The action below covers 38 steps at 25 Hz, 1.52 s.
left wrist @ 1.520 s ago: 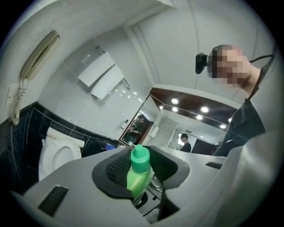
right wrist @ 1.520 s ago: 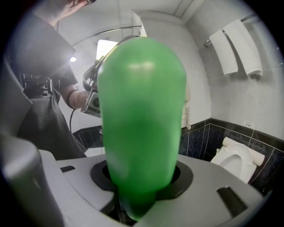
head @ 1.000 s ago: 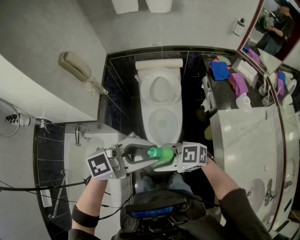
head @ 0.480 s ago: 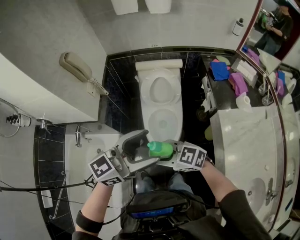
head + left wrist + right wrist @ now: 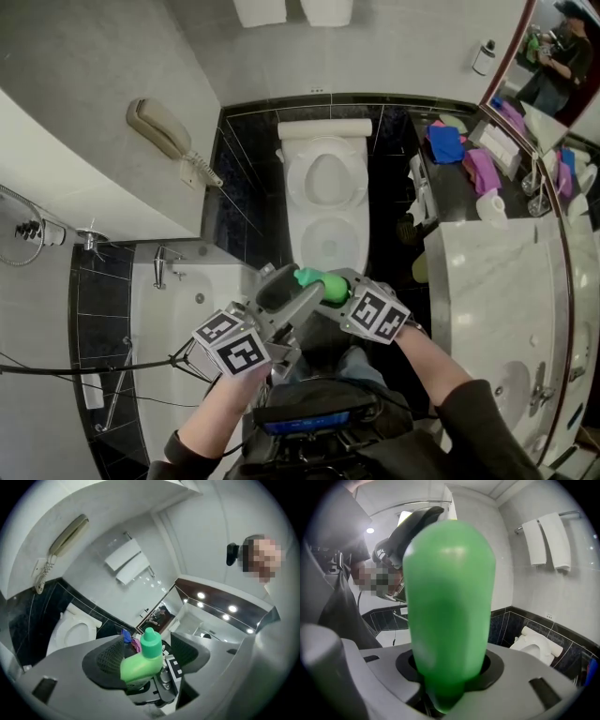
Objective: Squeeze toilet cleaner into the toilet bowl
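Right gripper pinches the green plastic cleaner bottle near the white toilet bowl. Left gripper jaws, just closing yet spread, flank its cap, likely for uncapping.

The left tongs and right tongs are moulded grey plastic with black textured pads. Each carries a white cube with black square markers: left cube, right cube. A thin black cable trails by the left one. The person wears dark sleeves and has a black chest box with a blue strip.
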Each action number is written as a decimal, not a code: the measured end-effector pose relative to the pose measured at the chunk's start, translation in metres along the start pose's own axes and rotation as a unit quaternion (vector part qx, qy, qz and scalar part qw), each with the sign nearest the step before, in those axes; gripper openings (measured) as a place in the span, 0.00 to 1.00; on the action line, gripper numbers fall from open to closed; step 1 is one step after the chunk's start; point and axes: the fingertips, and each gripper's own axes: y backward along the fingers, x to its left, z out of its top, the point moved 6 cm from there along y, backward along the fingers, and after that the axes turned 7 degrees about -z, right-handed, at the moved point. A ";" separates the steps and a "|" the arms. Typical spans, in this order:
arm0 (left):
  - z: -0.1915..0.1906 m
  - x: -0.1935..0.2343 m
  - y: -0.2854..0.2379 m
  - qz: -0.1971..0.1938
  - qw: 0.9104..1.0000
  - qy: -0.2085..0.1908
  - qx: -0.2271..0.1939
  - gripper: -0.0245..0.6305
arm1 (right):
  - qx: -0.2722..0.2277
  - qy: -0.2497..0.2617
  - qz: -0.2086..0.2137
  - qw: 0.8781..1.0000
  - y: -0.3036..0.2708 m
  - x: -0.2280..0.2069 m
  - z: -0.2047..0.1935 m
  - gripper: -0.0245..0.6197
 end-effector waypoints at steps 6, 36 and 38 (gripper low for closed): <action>0.003 -0.001 -0.009 0.019 1.000 0.002 -0.013 0.35 | 0.012 -0.002 -0.025 1.000 0.000 -0.007 -0.002 0.32; 0.005 -0.036 0.012 -0.307 0.896 -0.295 0.128 0.23 | -0.023 0.001 0.243 0.970 0.014 0.050 0.009 0.32; 0.005 -0.034 0.011 -0.292 0.906 -0.282 0.122 0.30 | -0.024 0.000 0.228 0.973 0.012 0.047 0.009 0.32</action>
